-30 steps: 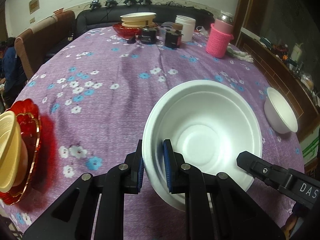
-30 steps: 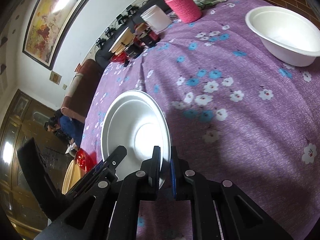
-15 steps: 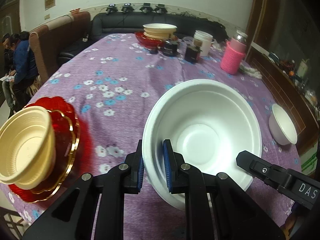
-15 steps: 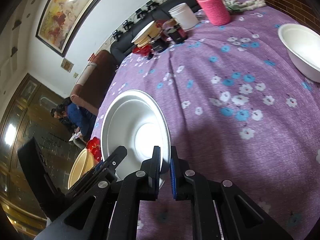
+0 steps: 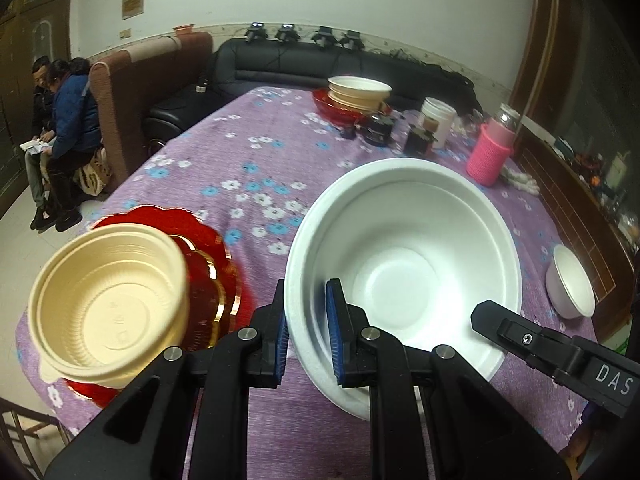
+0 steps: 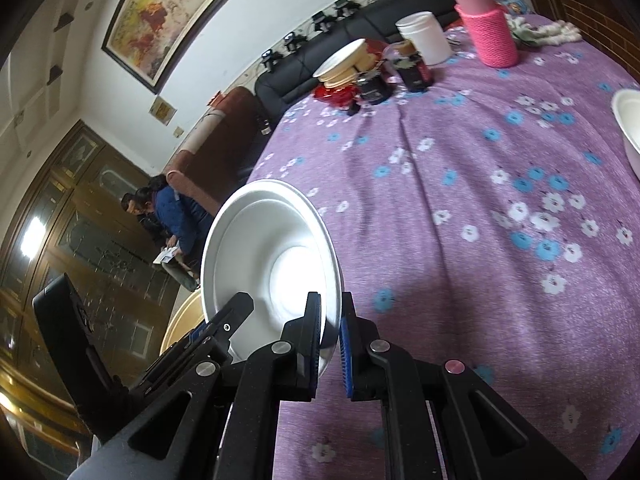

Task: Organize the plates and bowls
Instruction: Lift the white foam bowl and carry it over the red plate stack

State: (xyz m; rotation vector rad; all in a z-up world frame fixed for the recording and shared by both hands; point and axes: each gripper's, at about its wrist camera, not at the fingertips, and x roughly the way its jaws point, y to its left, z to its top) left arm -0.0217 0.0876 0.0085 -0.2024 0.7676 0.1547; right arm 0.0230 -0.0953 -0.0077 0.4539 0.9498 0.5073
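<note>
**Caller:** Two grippers on one dish! The left gripper [image 5: 306, 338] has its blue-padded fingers [image 5: 334, 334] clenched on the near rim of the large white foam bowl [image 5: 404, 268], one pad inside the wall, one outside.

**Analyst:** And the right gripper [image 6: 330, 342] is doing the same from the other side, clamped tight on that bowl's rim [image 6: 276, 256]. From the right wrist view the bowl sits tilted, mouth facing the camera.

**Caller:** Where's the bowl exactly?

**Analyst:** Held up off the purple flowered tablecloth [image 5: 248, 168], above the near part of the tabletop. Just to its left, a cream plastic bowl [image 5: 108, 312] sits on a red gold-edged plate [image 5: 208, 280] at the table's corner.

**Caller:** Other dishes in play?

**Analyst:** A small white bowl [image 5: 570, 288] stands well apart at the right edge. At the far end, cream bowls [image 5: 358, 92] are stacked on a red dish [image 5: 332, 110], beside dark jars [image 5: 378, 130], a white container [image 5: 436, 120] and a bottle in a pink knitted sleeve [image 5: 490, 152].

**Caller:** Background?

**Analyst:** A black sofa [image 5: 296, 68], and two people [image 5: 60, 120] seated at the left, away from the table.
</note>
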